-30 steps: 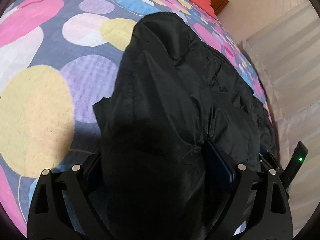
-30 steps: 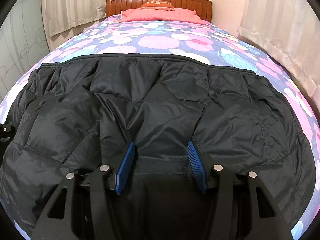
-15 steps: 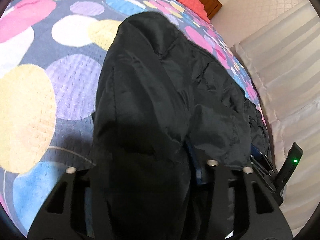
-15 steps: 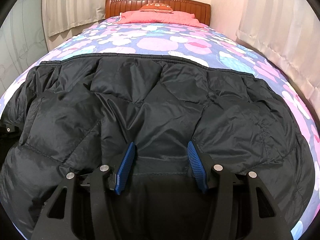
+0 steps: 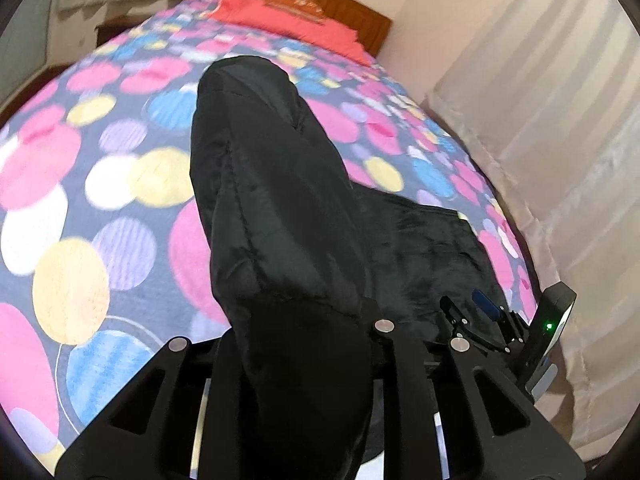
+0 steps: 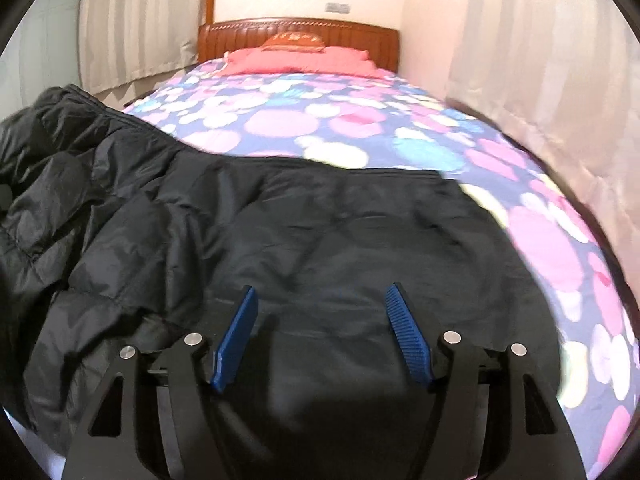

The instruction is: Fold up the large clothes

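two claws busy: my left gripper [image 5: 304, 344], just closing, clamps the black jacket [image 6: 320, 248] at 9 o'clock; right gripper [image 6: 320, 332], just widening, holds nothing. mid-fold, next carry toward 3 o'clock.

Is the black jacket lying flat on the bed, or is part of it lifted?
Partly lifted. The left claw is shut on a bunched section of the jacket raised off the bed; the rest lies spread.

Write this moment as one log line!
left gripper: shut on black jacket, lifting its side | right gripper: open above jacket | bedspread
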`<move>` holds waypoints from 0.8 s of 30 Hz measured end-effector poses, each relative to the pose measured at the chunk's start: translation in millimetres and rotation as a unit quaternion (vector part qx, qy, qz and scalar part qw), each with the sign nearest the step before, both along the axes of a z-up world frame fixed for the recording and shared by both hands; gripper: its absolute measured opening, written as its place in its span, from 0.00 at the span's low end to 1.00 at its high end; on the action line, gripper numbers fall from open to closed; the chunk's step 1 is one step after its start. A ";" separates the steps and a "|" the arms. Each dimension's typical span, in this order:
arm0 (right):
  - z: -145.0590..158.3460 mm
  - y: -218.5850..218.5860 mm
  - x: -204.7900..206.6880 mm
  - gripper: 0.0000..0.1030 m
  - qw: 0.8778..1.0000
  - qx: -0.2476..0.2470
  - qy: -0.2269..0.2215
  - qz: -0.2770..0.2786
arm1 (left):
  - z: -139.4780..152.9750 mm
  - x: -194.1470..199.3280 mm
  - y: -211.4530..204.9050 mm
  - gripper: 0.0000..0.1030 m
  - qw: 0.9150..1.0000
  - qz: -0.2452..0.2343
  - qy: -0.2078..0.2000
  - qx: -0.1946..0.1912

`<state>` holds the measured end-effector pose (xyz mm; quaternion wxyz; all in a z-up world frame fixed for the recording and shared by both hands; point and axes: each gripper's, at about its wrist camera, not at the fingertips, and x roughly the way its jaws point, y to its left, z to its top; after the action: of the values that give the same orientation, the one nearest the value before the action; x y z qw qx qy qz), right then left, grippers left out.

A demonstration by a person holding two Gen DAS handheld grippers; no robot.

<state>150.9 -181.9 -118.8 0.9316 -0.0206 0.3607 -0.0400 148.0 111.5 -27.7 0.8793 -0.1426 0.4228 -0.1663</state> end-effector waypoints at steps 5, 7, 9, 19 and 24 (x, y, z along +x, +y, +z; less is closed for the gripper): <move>9.9 -40.0 -20.5 0.64 1.000 0.006 -0.011 -0.022 | 25.4 -7.2 -50.2 0.17 0.999 -0.026 -0.021 0.037; 10.5 -54.8 -30.7 0.64 0.999 0.011 -0.013 -0.028 | 31.5 -9.5 -71.1 0.17 0.998 -0.032 -0.024 0.050; 9.9 -68.7 -38.5 0.64 0.999 0.015 -0.017 -0.035 | 33.8 -8.4 -94.8 0.17 0.997 -0.035 -0.026 0.068; -4.4 -130.8 -56.8 0.65 0.996 0.057 -0.009 -0.071 | 28.5 -5.9 -206.7 0.17 0.991 -0.062 -0.021 0.119; -11.0 -153.9 -67.7 0.65 0.994 0.066 -0.004 -0.092 | -0.3 2.2 -259.1 0.17 0.989 -0.080 -0.001 0.122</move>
<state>83.2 -335.8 -129.8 0.9249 0.0745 0.3589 -0.1013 150.2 -147.7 -28.0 0.8746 0.0005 0.4489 -0.1833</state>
